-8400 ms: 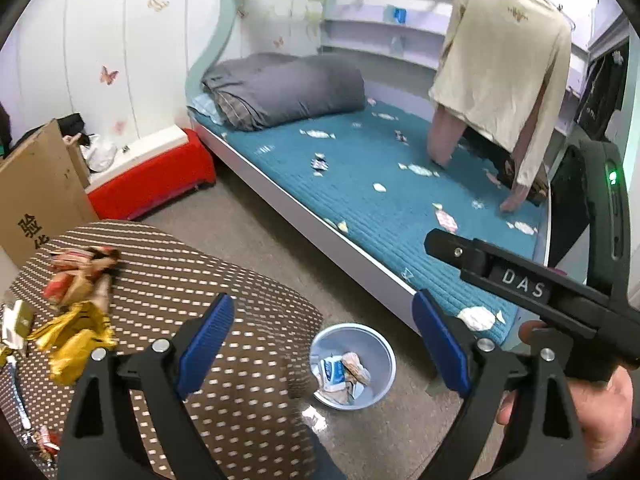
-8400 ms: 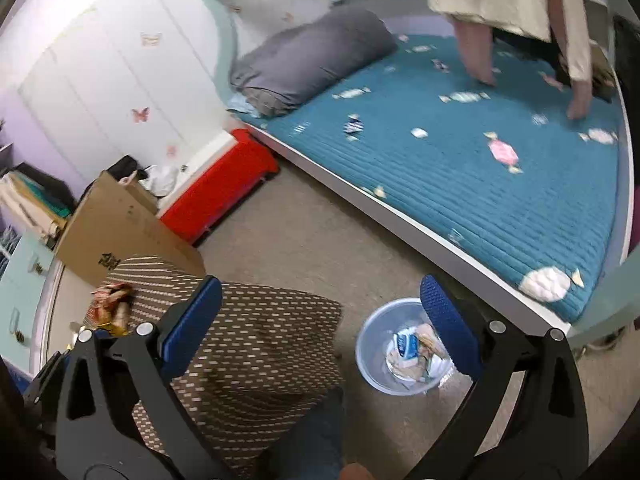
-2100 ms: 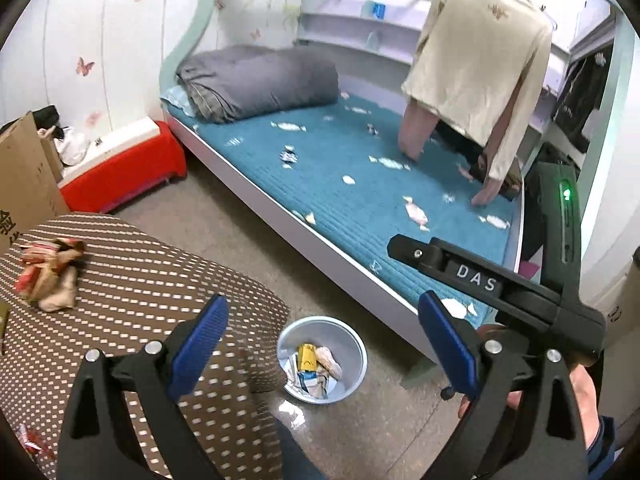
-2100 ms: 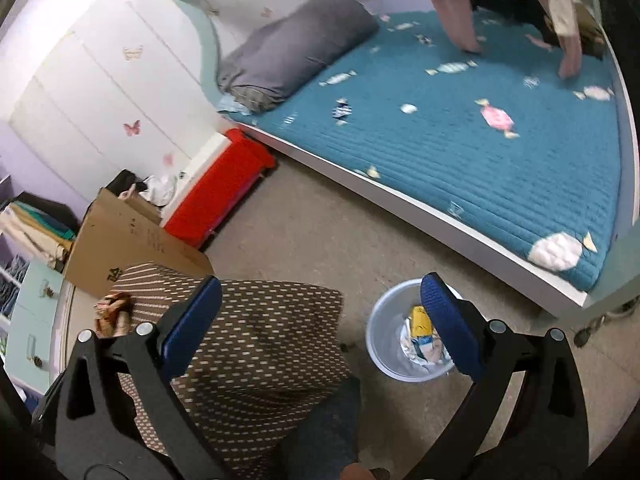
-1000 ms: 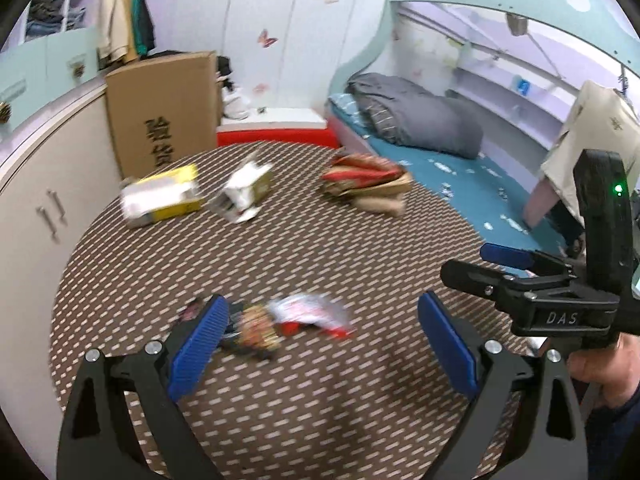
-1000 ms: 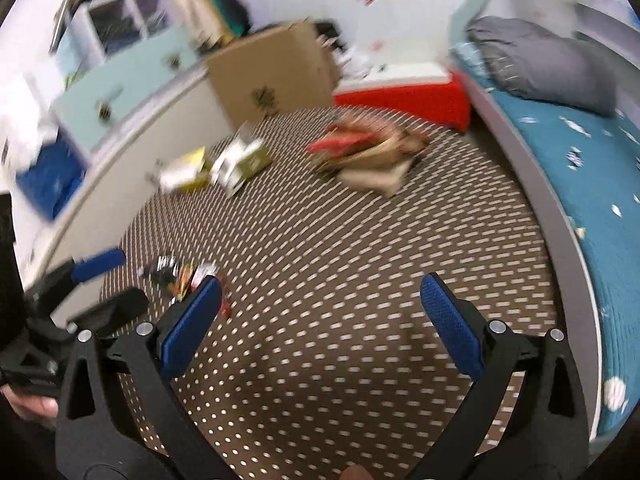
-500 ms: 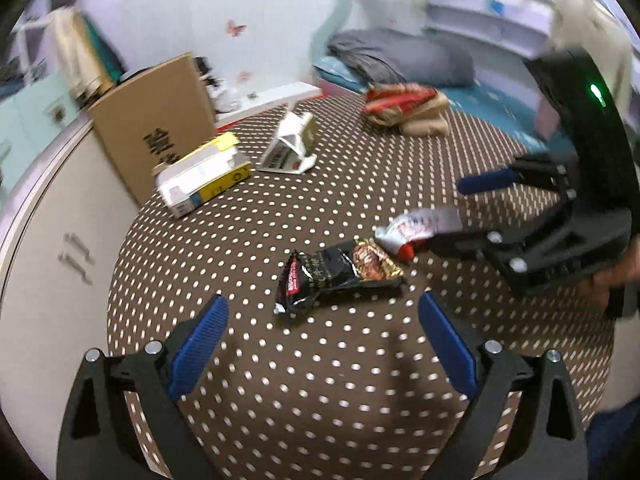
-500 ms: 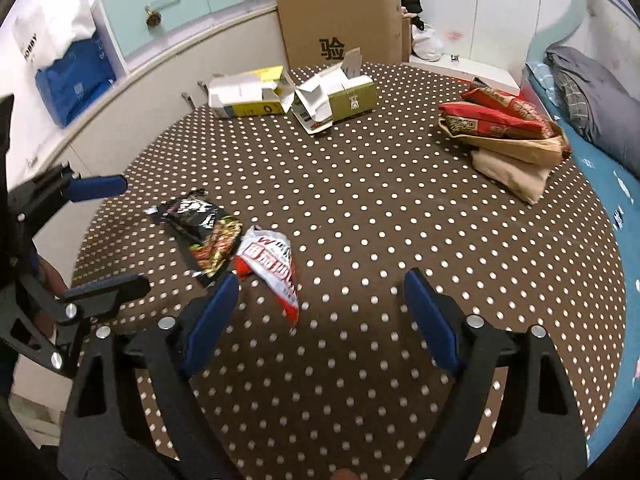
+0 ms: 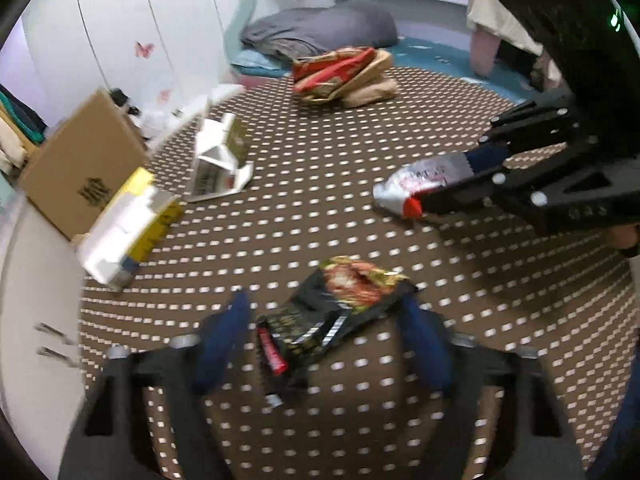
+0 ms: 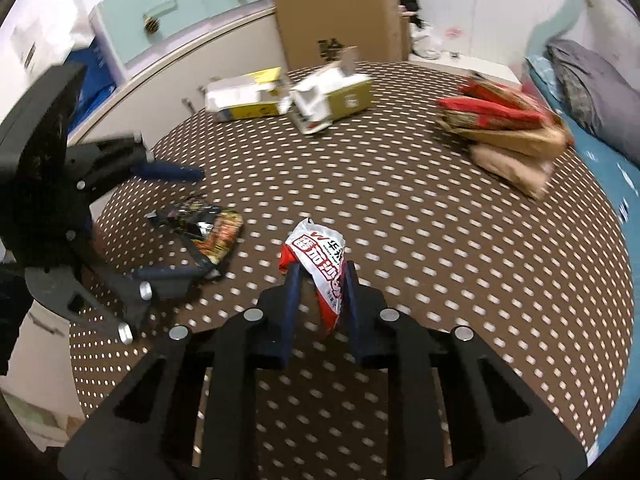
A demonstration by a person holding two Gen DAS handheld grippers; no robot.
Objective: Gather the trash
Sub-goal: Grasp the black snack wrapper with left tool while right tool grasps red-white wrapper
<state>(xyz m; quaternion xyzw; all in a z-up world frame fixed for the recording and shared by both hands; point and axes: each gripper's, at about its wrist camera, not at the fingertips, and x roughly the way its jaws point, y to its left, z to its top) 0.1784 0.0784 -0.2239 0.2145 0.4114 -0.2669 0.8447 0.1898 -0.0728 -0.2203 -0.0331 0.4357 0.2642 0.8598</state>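
Note:
A round table under a brown dotted cloth [image 9: 304,216] carries the trash. A black snack wrapper [image 9: 340,304] lies flat between the blue pads of my left gripper [image 9: 324,300]. Its jaws are closing, and the far pad still stands clear of the wrapper. In the right wrist view the left gripper [image 10: 202,222] straddles the same black wrapper [image 10: 208,228] from the left. My right gripper [image 10: 322,268] is shut on a red and white wrapper [image 10: 316,248], pinching its near end. The right gripper [image 9: 444,180] and that wrapper [image 9: 420,178] also show at the right of the left wrist view.
A yellow and white carton [image 9: 124,224] and a torn-open white and green carton [image 9: 220,160] lie at the table's far left. Red and tan bags [image 9: 344,76] are piled at the far edge. A cardboard box [image 9: 80,160] stands behind, with a bed [image 9: 320,28] beyond.
Both grippers came down to the table. The right jaws closed on the red and white wrapper. The left gripper rolled, sank over the black wrapper and narrowed its jaws.

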